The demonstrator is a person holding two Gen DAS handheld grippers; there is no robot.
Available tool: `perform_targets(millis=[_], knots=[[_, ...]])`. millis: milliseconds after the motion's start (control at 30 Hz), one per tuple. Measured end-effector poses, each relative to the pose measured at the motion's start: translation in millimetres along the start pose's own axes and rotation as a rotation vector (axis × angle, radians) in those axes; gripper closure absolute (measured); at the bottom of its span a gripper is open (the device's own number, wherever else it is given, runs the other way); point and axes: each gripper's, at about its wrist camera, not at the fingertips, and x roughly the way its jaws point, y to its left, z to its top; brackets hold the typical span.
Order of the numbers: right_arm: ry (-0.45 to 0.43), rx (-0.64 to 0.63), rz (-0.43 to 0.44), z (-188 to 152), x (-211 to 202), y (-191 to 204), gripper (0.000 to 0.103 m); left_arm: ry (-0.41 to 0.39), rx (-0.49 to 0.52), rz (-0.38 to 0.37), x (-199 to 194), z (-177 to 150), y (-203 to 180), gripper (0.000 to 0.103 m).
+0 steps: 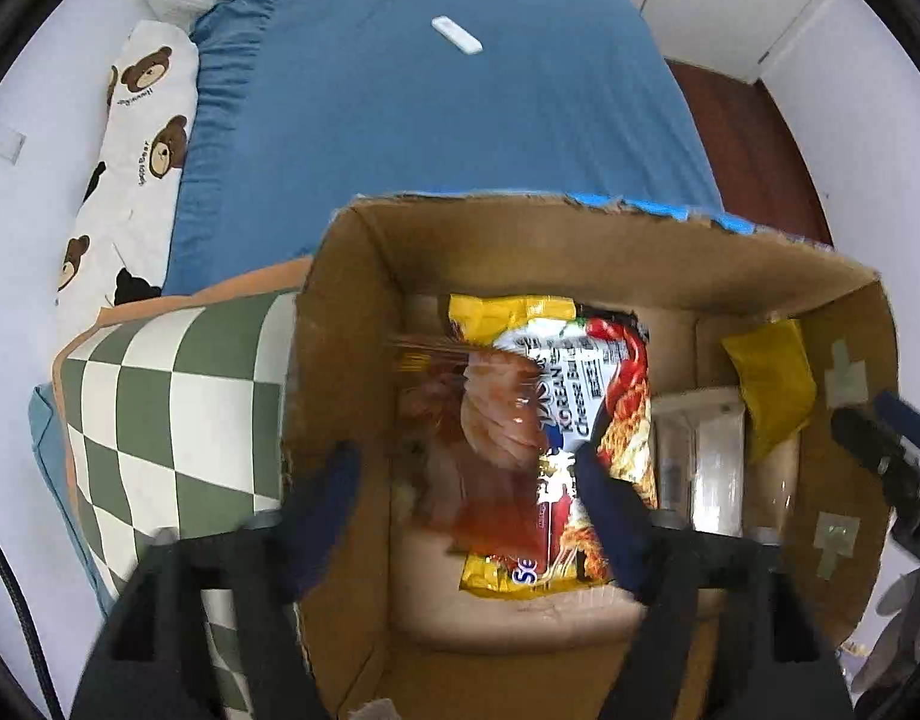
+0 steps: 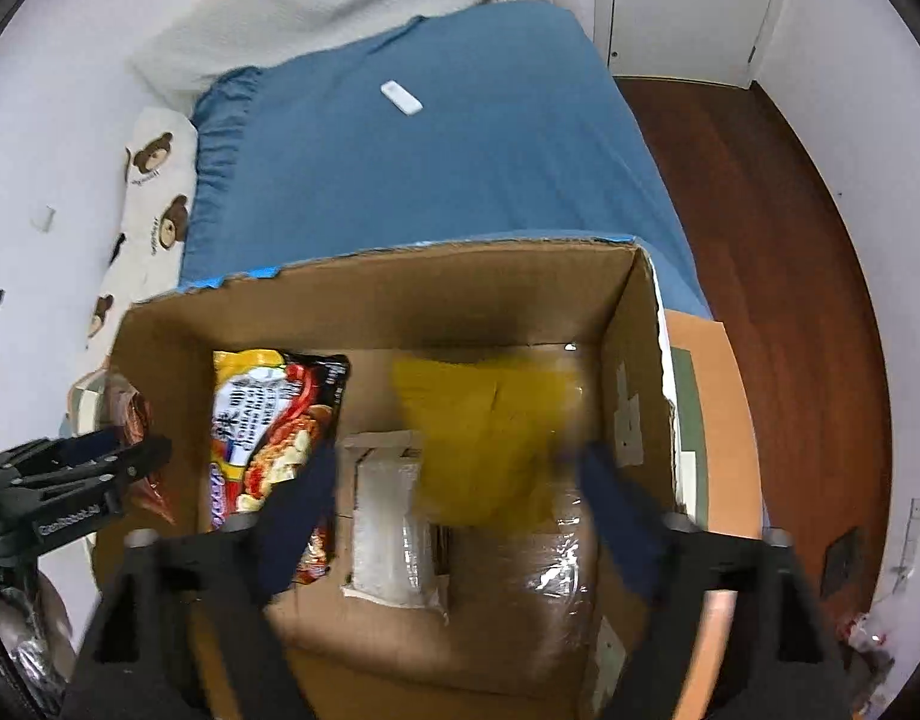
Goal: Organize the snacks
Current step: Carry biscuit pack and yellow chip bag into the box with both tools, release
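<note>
An open cardboard box (image 1: 520, 228) (image 2: 399, 276) stands on a checkered mat at the foot of a bed. Inside lie a Korean cheese noodle packet (image 1: 586, 396) (image 2: 267, 414), a clear reddish snack bag (image 1: 478, 420), a yellow bag (image 1: 772, 384) (image 2: 490, 444) and a clear plastic pack (image 1: 700, 456) (image 2: 387, 528). My left gripper (image 1: 466, 480) is open above the box's left part, the reddish bag blurred between its fingers. My right gripper (image 2: 453, 480) is open over the box's right part, the blurred yellow bag just beyond its fingers. Each gripper shows in the other's view, the right gripper (image 1: 880, 444) and the left gripper (image 2: 117, 456).
The box sits on a green and white checkered mat (image 1: 177, 408). Behind it is a bed with a blue sheet (image 1: 460, 108) and a white remote (image 1: 456, 35) (image 2: 401, 98). A bear-print pillow (image 1: 135, 138) lies left. Dark wooden floor (image 2: 760, 240) is on the right.
</note>
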Motion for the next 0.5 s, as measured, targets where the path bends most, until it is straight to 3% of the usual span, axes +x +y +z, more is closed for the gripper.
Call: perform_targets(millis=[133, 500], knots=[[0.029, -0.029, 0.003, -14, -1, 5, 0.006, -0.012, -0.002, -0.009, -2, -7, -1, 0.007], [0.064, -0.021, 0.016, -57, -8, 10, 0.006, -0.033, -0.008, -0.033, -21, -52, -9, 0.007]])
